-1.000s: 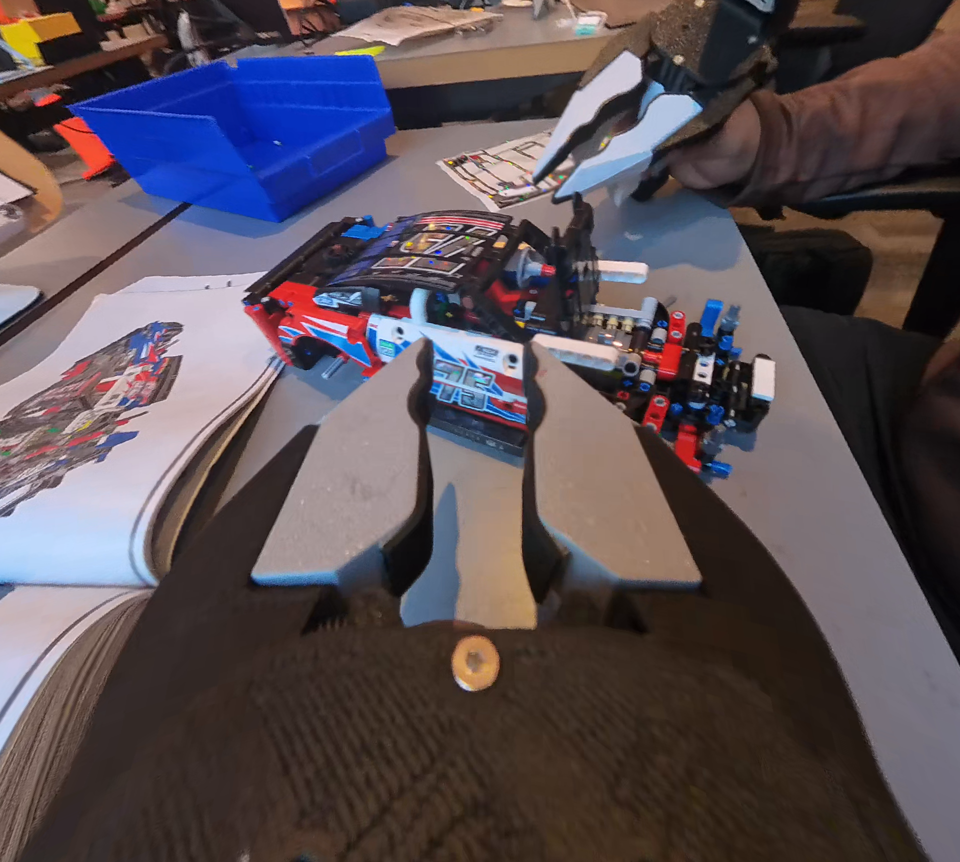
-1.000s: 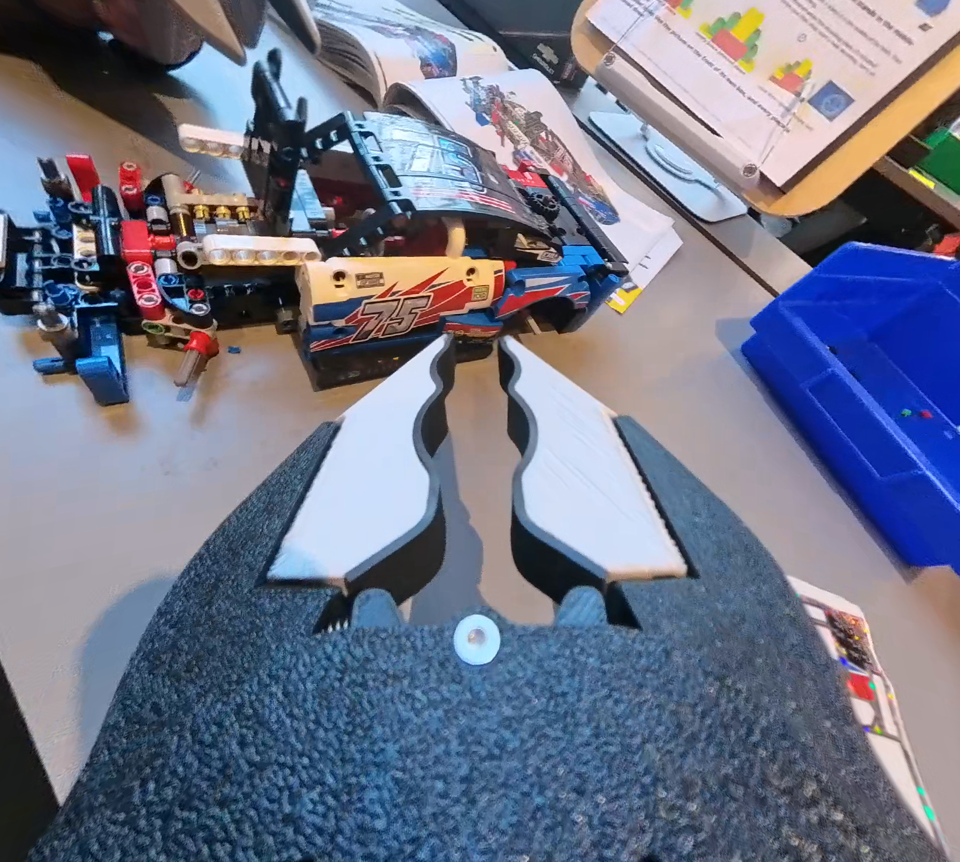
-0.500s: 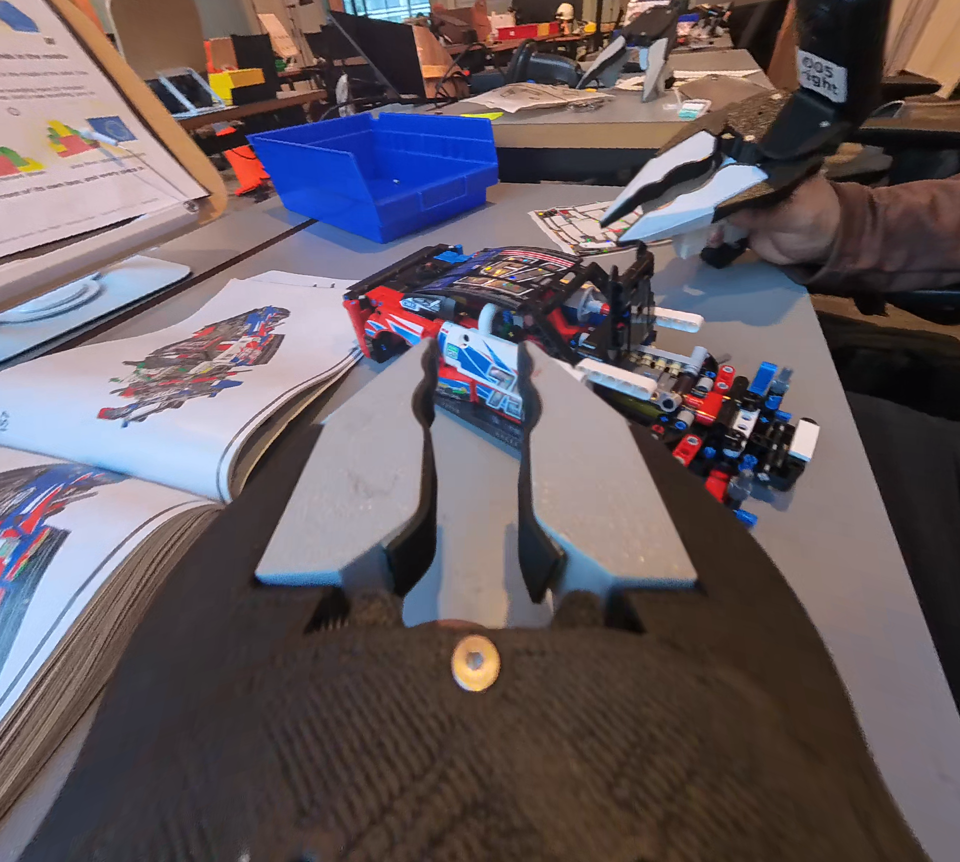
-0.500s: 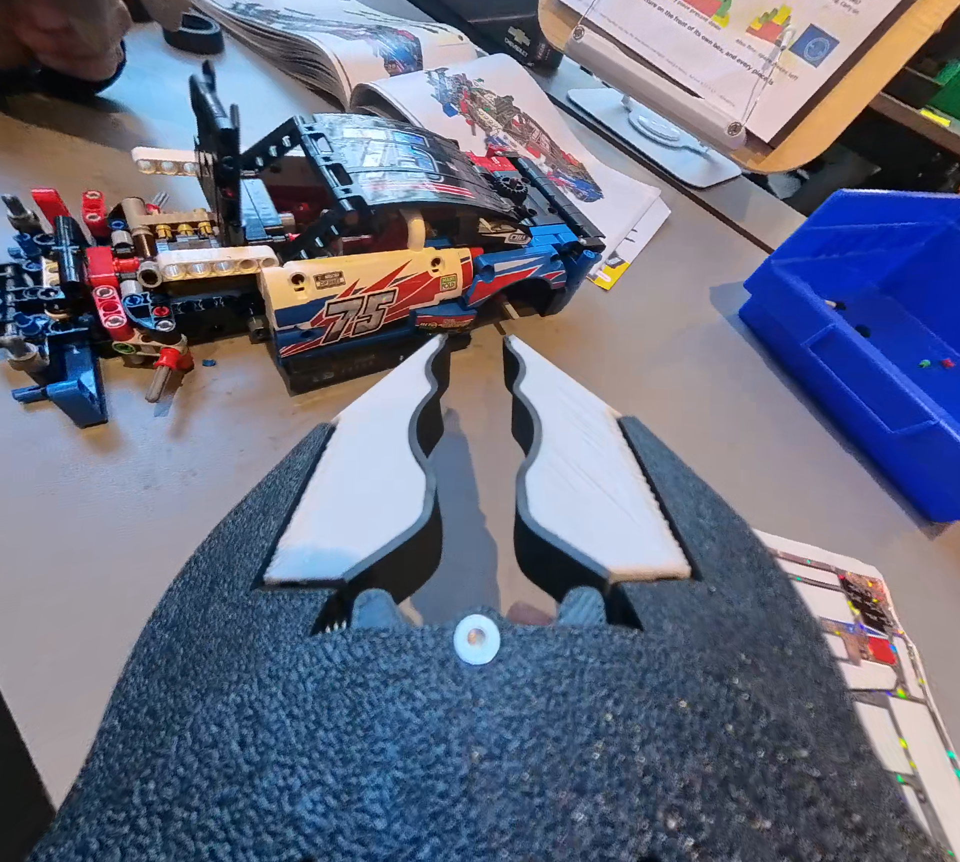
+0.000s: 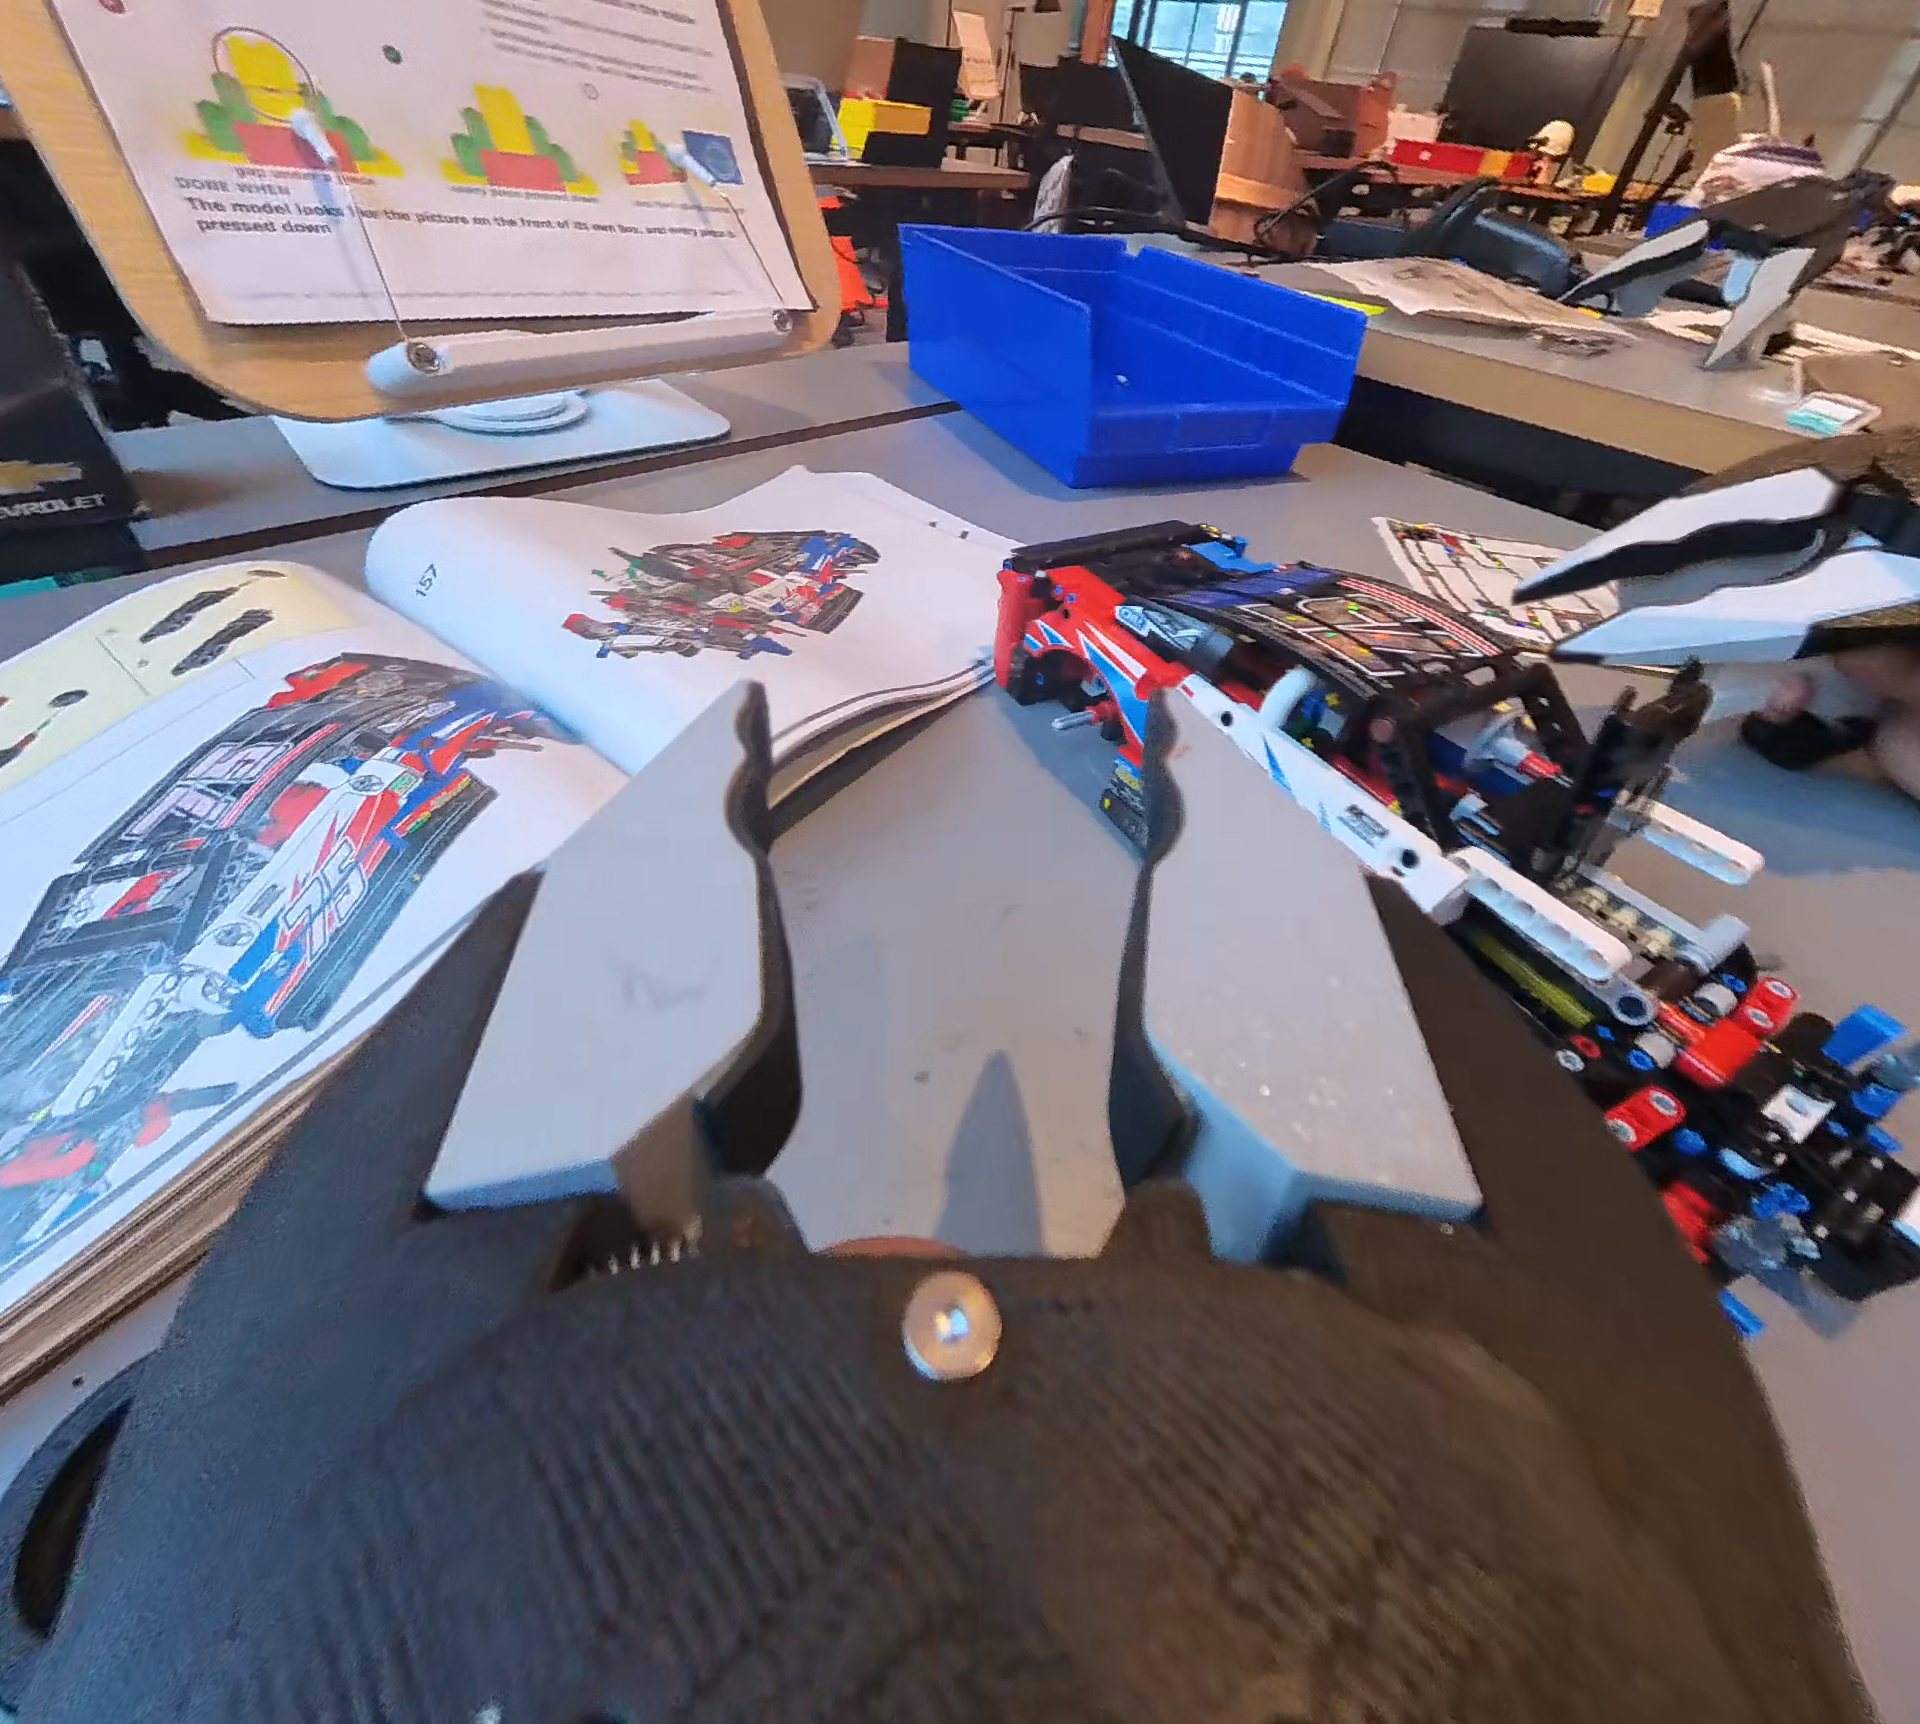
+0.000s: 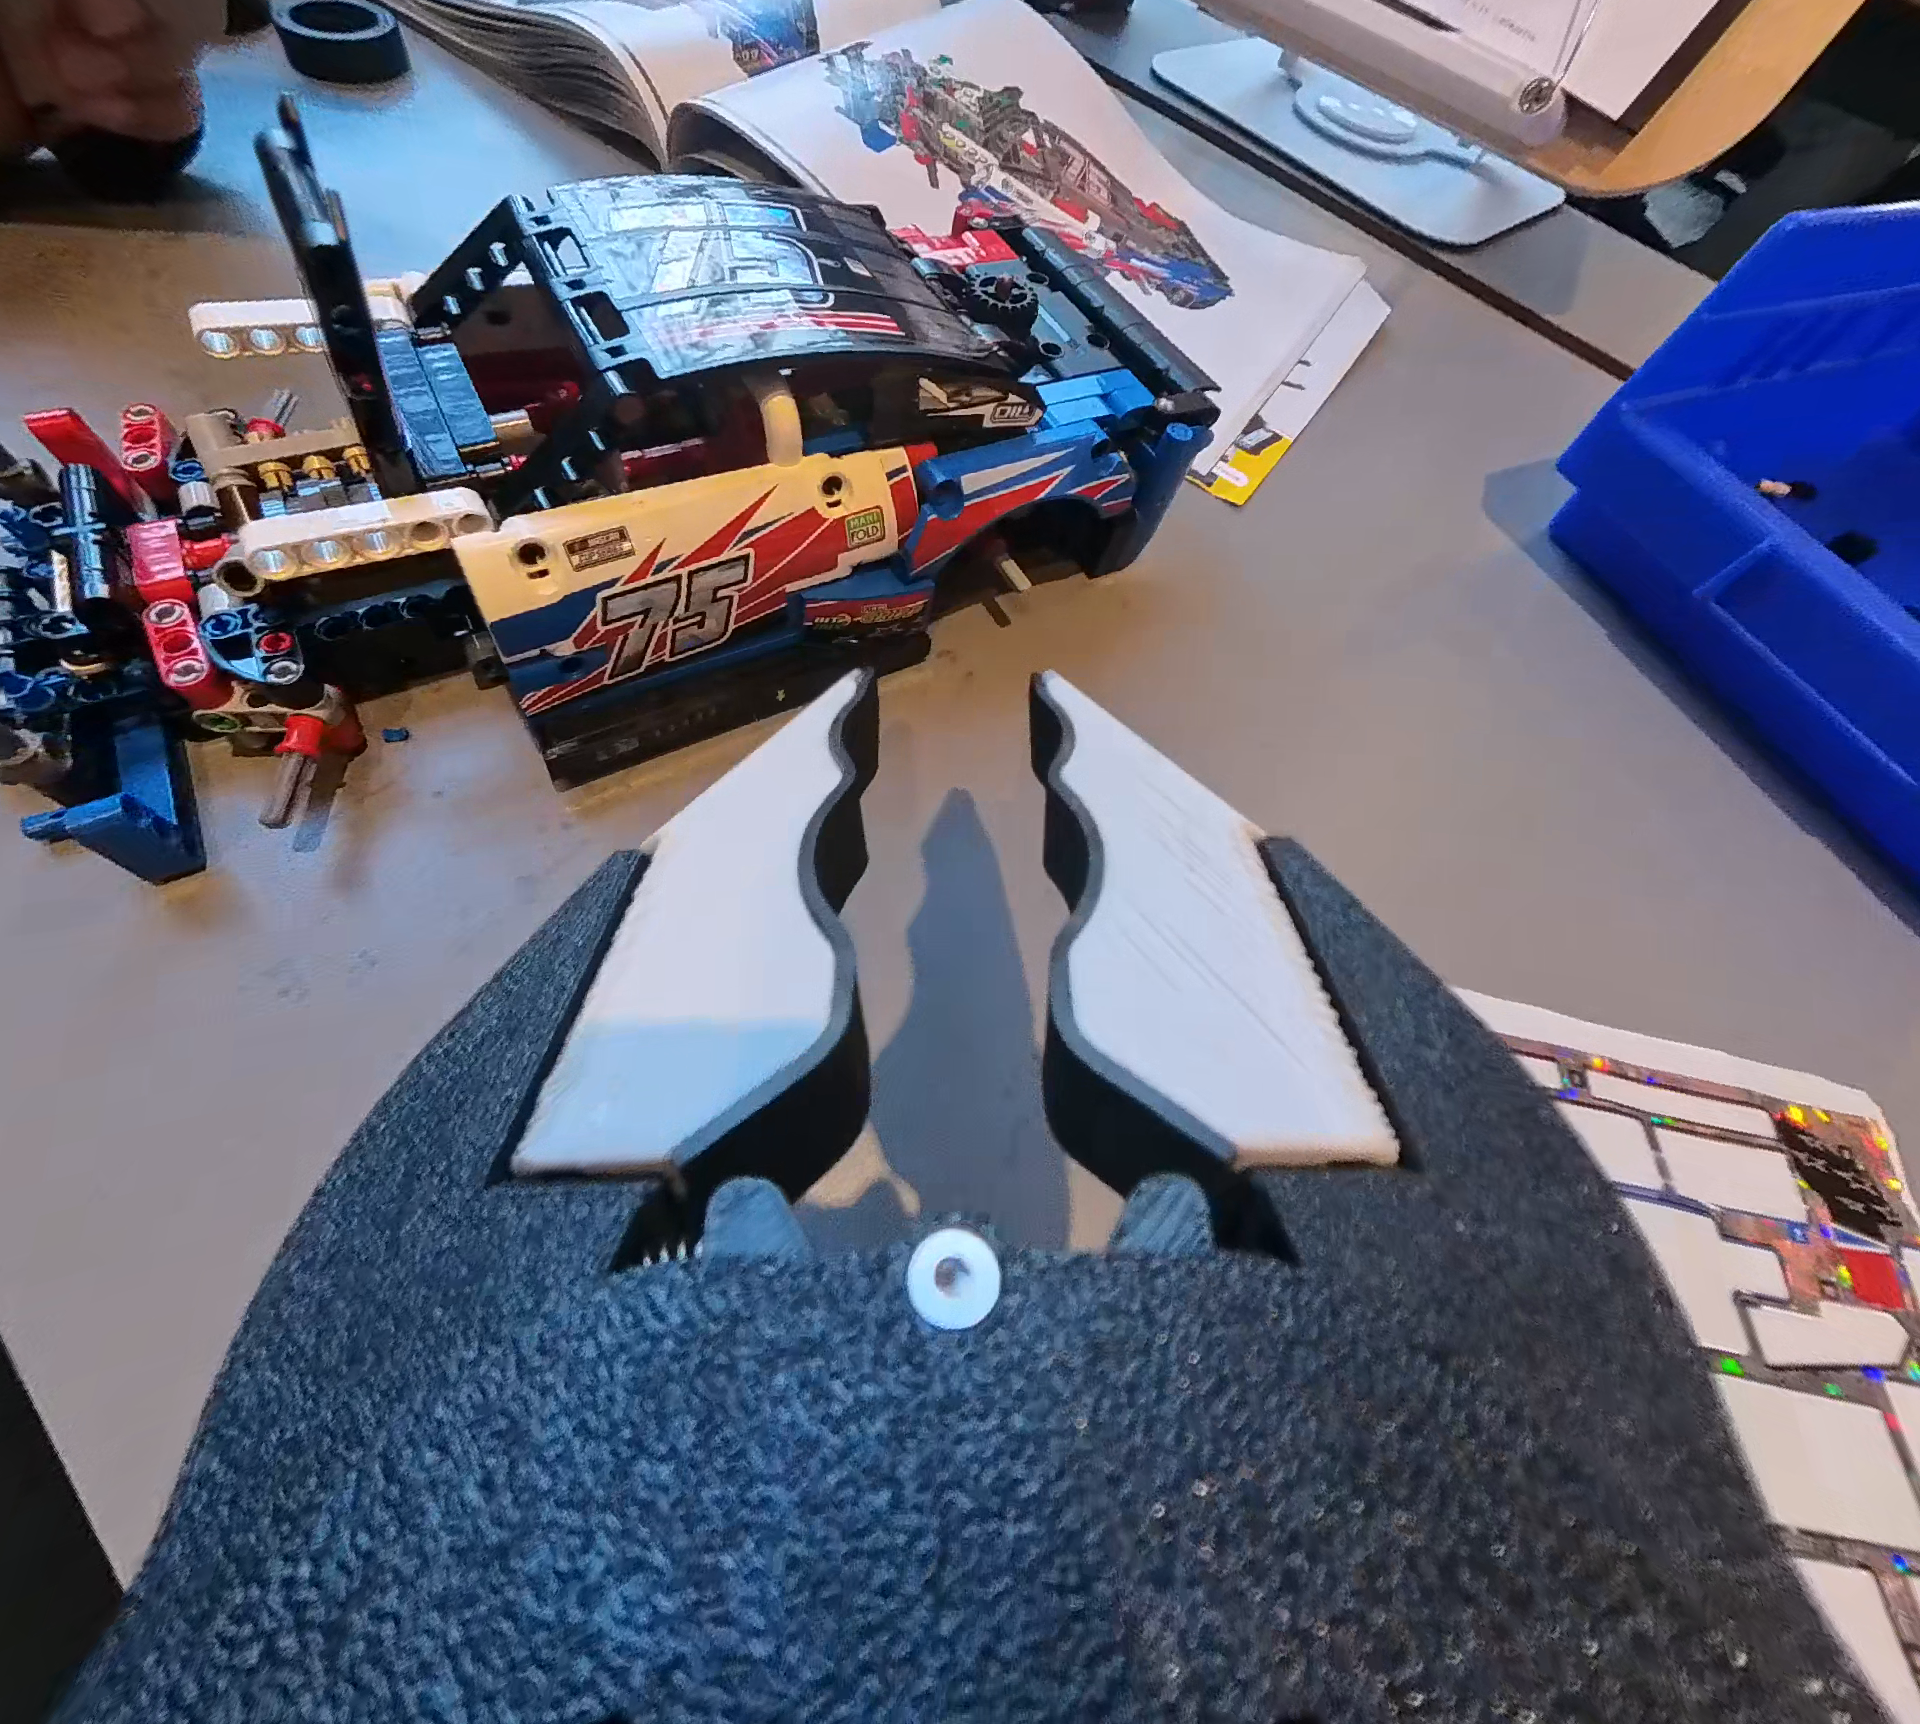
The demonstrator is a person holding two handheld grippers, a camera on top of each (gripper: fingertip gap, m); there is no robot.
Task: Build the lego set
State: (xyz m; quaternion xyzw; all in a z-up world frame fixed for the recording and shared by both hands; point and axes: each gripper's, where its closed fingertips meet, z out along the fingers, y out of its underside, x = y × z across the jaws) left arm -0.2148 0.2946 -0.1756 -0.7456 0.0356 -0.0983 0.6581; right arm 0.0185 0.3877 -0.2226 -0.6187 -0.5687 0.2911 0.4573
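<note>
A partly built lego race car [image 6: 748,479] in red, white, blue and black lies on the grey table, its bare chassis end [image 6: 114,573] to the left in the right wrist view. It also shows in the left wrist view [image 5: 1351,739]. My left gripper [image 5: 956,718] is open and empty, hovering above the table between the open instruction booklet [image 5: 312,791] and the car. My right gripper [image 6: 951,698] is open and empty, just in front of the car's side. It shows in the left wrist view [image 5: 1714,594] above the car's roof.
A blue bin [image 5: 1122,365] stands behind the car. A sticker sheet [image 6: 1787,1279] lies beside my right gripper. A board with a printed sheet on a white stand [image 5: 436,116] is at the back. A black tyre [image 6: 341,31] lies near the booklet. The grippers' ends are close to 25 centimeters from one another.
My left gripper has opened wider and swung left, away from the car toward the booklet. My right gripper has opened a little and held near the car's side.
</note>
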